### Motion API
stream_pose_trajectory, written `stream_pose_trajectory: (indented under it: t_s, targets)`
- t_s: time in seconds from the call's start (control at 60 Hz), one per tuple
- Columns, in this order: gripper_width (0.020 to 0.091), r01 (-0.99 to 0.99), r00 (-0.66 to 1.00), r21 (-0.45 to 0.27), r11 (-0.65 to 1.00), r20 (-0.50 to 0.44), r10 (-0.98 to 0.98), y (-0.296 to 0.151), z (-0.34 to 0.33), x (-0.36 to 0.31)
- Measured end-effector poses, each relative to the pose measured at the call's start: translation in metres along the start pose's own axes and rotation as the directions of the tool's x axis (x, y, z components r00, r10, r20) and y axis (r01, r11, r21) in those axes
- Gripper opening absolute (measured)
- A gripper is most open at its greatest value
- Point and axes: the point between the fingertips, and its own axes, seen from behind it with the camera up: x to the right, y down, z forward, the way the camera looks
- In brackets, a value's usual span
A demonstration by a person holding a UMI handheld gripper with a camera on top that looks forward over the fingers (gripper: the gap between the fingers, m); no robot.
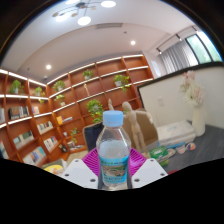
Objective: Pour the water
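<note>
The hand-held gripper [113,166] clamps the water bottle [114,148] between both fingers, upright and cap on, likely lifted clear so it can be carried before pouring; shelves [60,100] beyond.

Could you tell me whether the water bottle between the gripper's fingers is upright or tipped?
Upright. The water bottle stands vertical between the gripper fingers, its blue cap on top. How full it is cannot be told.

The label on the water bottle [114,152] is too small to read; no other writing shows.
</note>
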Motion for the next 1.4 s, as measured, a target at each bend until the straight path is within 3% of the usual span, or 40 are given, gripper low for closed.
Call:
stream_pose_trajectory:
  t_s: [0.167, 0.383, 0.5, 0.667, 0.7, 0.783, 0.967, 1.1, 1.4]
  targets:
    - [0.0330, 0.246, 0.952, 0.011, 0.969, -0.190, -0.240, -0.013, 0.004, 0.078]
    - [0.0329, 0.258, 0.909, -0.074, 0.963, -0.320, -0.268, 0.035, 0.018, 0.182]
    - [0.0330, 0.262, 0.900, -0.126, 0.957, -0.325, -0.289, 0.063, 0.024, 0.211]
    - [0.0340, 0.236, 0.925, -0.146, 0.961, -0.268, -0.268, 0.100, 0.037, 0.226]
    - [0.0337, 0.246, 0.930, -0.112, 0.963, -0.254, -0.267, 0.096, 0.037, 0.224]
    - [0.0336, 0.240, 0.936, -0.110, 0.965, -0.237, -0.259, 0.098, 0.036, 0.223]
    - [0.0462, 0.247, 0.940, -0.115, 0.962, -0.211, -0.267, 0.102, 0.034, 0.219]
    - [0.0751, 0.220, 0.957, -0.166, 0.961, -0.152, -0.246, 0.118, 0.021, 0.213]
    - [0.0789, 0.269, 0.952, -0.244, 0.932, -0.076, -0.295, 0.142, -0.070, 0.195]
